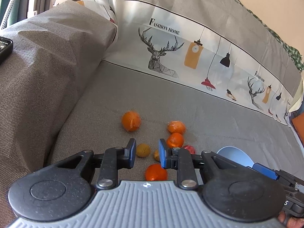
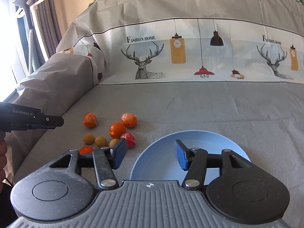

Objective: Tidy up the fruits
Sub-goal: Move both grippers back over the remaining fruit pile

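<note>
- The fruits lie loose in a small cluster on the grey sofa seat (image 2: pixel 190 104), near its left armrest (image 2: pixel 57 79) and just left of a blue plate (image 2: pixel 155 152).
- Four oranges show in the right wrist view: one in clear wrap (image 2: pixel 89 120) farthest left, another wrapped one (image 2: pixel 129 120) behind, a bare one (image 2: pixel 117 130) in the middle, and one (image 2: pixel 86 149) partly hidden behind the right gripper's left finger.
- Three small tan round fruits (image 2: pixel 100 141) sit in a row in front of the oranges; a red wrapped fruit (image 2: pixel 129 139) lies just beside the row, nearest the plate.
- All the fruits are roundish, so no long axis or pointing direction can be told.
- The plate rests flat on the seat, with nothing seen in it.
- The right gripper (image 2: pixel 151 154) hovers over the plate's near-left edge, fingers spread wide and holding nothing.
- The left gripper (image 1: pixel 147 154) hovers above the cluster, fingers parted and holding nothing; a tan fruit (image 1: pixel 143 149) and the nearest orange (image 1: pixel 156 172) show between them.
- The sofa cover has a white band printed with deer and lamps (image 2: pixel 171 57) along the backrest.
- Curtains (image 2: pixel 43 19) and a bright window stand at the left; a dark phone (image 1: pixel 4 47) lies on the armrest.
</note>
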The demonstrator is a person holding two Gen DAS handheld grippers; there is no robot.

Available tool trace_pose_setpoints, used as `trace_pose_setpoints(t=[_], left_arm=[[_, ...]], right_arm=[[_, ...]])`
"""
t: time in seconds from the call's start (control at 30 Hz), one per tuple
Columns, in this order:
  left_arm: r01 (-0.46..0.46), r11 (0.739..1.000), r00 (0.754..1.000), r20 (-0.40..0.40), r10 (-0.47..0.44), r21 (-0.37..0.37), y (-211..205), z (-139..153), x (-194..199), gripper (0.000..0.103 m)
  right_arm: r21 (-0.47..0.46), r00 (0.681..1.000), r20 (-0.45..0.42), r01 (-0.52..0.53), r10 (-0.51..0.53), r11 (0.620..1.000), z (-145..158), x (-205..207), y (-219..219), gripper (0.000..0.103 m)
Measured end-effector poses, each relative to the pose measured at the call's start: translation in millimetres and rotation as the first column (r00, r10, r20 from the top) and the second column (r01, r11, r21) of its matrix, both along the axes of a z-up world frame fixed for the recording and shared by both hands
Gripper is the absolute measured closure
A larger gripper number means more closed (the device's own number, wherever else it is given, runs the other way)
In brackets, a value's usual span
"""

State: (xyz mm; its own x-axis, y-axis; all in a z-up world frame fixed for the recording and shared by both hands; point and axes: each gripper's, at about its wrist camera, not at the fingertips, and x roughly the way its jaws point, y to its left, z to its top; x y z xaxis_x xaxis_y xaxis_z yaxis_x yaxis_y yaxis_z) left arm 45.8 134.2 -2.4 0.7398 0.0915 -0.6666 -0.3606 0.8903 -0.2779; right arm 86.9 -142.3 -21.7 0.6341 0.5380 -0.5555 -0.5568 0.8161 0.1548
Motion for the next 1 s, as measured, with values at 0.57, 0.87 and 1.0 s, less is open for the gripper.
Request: trace_pose_setpoints(t=[0.57, 0.87, 1.0], left_arm=[[0.025, 1.000, 0.998, -0.050, -0.025, 0.001, -1, -7, 14, 0.075], [0.007, 1.000, 0.999, -0.048, -0.008, -0.028, 5, -8, 12, 0.075], [0.000, 0.999, 0.998, -0.056, -0.003, -0.048, 9, -10, 15, 0.075]], right_arm=[[0.057, 0.998, -0.051, -0.027, 0.030, 0.998, -4, 9, 12, 0.059], [0.081, 0.998, -0.051, -0.032, 0.036, 0.996, 1, 15, 17, 0.059], [0.071, 0.997, -0.060, -0.039, 0.043, 0.997, 1, 19, 20, 0.059]])
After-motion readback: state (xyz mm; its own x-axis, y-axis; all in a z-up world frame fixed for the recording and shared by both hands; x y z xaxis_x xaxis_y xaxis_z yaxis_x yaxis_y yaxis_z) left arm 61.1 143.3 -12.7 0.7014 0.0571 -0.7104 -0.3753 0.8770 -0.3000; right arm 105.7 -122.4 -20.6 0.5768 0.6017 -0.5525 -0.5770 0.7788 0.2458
